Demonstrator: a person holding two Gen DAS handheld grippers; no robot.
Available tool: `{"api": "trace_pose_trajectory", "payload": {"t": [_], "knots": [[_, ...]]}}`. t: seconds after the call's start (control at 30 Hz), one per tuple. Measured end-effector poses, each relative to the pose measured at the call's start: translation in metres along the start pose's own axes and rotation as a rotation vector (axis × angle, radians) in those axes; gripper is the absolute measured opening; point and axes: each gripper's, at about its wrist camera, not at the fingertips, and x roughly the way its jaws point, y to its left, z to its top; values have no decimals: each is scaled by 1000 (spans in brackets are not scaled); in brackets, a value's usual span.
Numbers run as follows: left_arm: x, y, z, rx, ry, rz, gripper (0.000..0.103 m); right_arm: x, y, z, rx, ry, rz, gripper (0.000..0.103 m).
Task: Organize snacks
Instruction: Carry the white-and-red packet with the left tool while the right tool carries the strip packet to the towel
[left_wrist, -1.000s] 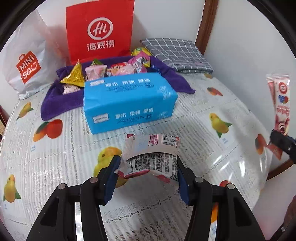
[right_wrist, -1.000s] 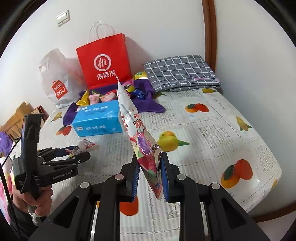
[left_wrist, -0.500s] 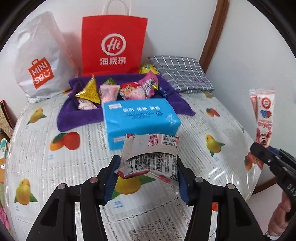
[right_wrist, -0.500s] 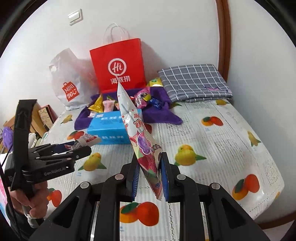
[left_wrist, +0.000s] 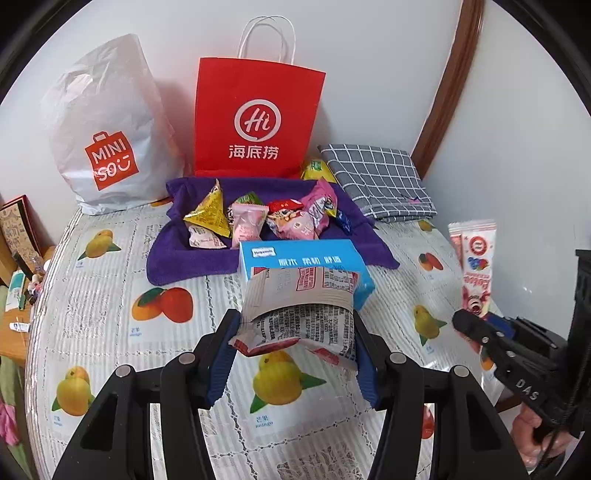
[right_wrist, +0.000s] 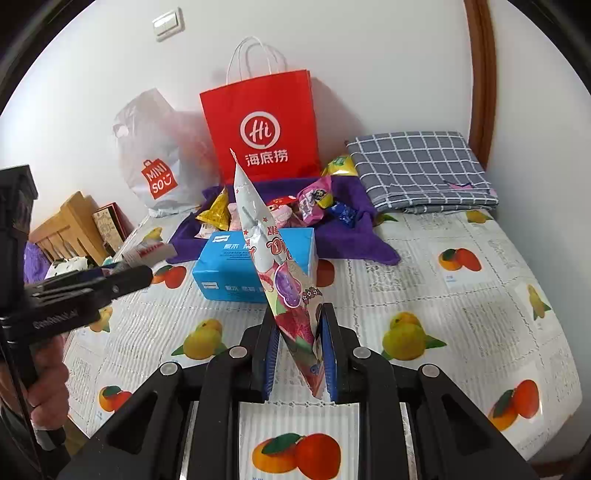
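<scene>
We note both grippers have drawn back from the blue tissue box (left_wrist: 306, 269), the left gripper (left_wrist: 295, 347) clamping a crumpled snack packet (left_wrist: 299, 314), the right gripper (right_wrist: 297, 350) pinching a tall pouch (right_wrist: 269, 258), both packets lifted clear, apparently awaiting placement.

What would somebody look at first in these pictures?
Probably the bright red paper bag standing against the wall, behind a purple cloth heaped with snacks. Next, the blue tissue pack in front of it, and the snack packets pinched in each gripper.
</scene>
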Motion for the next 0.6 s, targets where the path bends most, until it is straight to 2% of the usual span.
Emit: {"api": "trace_pose_trajectory", "payload": {"t": [0.6], "knots": [[3, 3, 34, 2, -21, 5, 54, 22, 4, 35, -16, 1, 21, 21]]}}
